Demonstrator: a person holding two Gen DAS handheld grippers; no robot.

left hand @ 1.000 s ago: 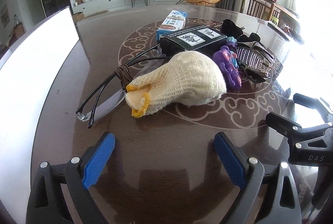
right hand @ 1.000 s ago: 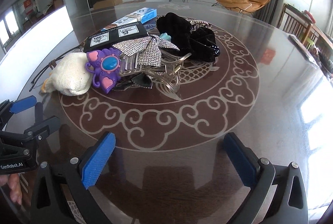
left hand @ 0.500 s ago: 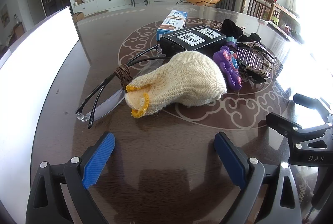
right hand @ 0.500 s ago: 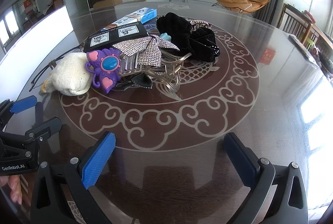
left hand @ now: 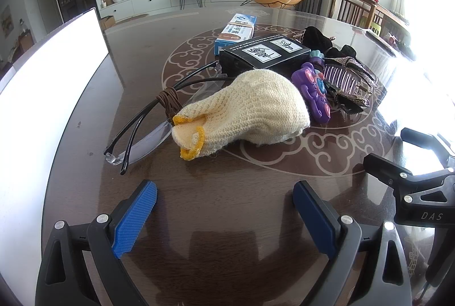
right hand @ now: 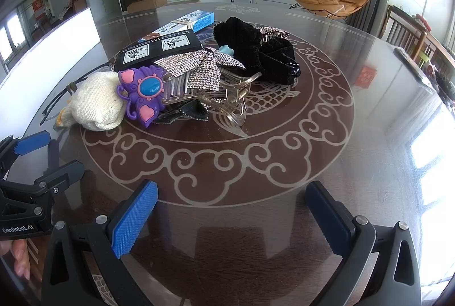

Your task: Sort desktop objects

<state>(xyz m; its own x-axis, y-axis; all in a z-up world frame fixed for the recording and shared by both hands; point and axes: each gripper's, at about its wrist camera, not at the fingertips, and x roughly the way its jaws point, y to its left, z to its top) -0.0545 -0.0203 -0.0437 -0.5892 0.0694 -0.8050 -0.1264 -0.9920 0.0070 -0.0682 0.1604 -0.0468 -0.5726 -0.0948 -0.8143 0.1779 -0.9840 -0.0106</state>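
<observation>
While both tools hover short of the pile, sorting appears not yet begun. Left gripper (left hand: 224, 213) and right gripper (right hand: 233, 210) each gape wide, holding nothing. Nearest the left lies the cream knit glove (left hand: 250, 109), touching the spectacles (left hand: 148, 132) and purple toy (right hand: 140, 95); the black box (right hand: 159, 49) sits behind. A likely first move: approach and close on the glove. Legible: "DAS", "GenRobot.AI".
</observation>
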